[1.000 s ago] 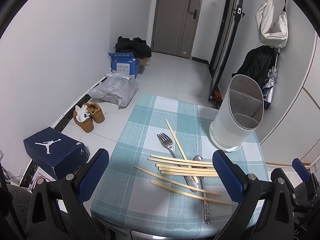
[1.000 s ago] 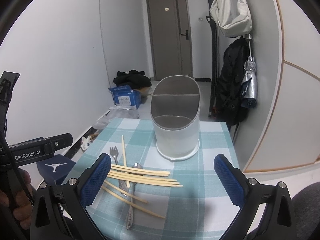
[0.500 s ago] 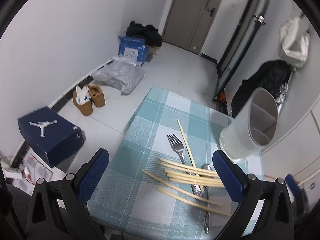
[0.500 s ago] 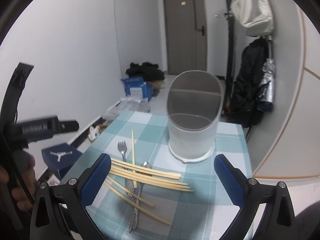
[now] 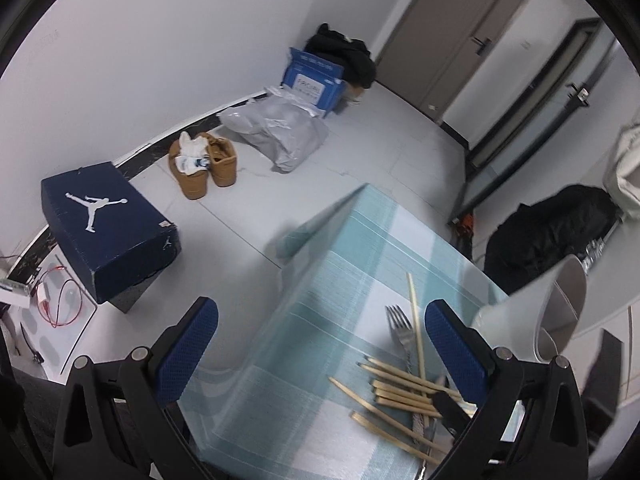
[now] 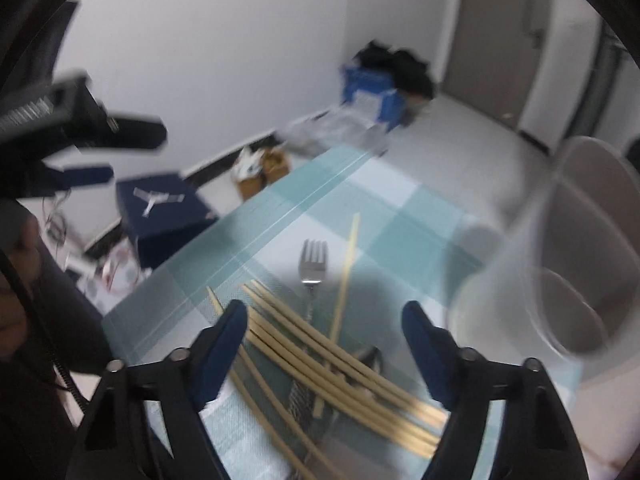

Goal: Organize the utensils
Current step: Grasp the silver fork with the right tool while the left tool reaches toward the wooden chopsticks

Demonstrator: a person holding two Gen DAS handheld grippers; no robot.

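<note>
Several wooden chopsticks point(image 6: 320, 344) lie crossed in a pile on the teal checked tablecloth point(image 6: 280, 208), over a patterned spoon handle point(image 6: 298, 400). A fork point(image 6: 314, 260) and a single chopstick point(image 6: 346, 272) lie just beyond the pile. My right gripper point(image 6: 324, 336) hovers low over it, jaws closing, the chopsticks below and between the pads, untouched. The white divided holder point(image 6: 560, 280) stands to the right. My left gripper point(image 5: 320, 344) is open over the cloth point(image 5: 320, 280), left of the chopsticks point(image 5: 400, 392), the fork point(image 5: 398, 324) and the holder point(image 5: 532, 316).
On the floor to the left are a navy shoe box point(image 5: 104, 224), brown boots point(image 5: 204, 164), a grey bag point(image 5: 280, 132) and a blue box point(image 5: 316, 80). Dark bags point(image 5: 560, 224) hang by the right wall. The table's left edge is close to my left gripper.
My right gripper has dropped down close over the chopstick pile and its jaws have narrowed. My left gripper has rolled and shifted left, so the holder now sits at its view's right edge.
</note>
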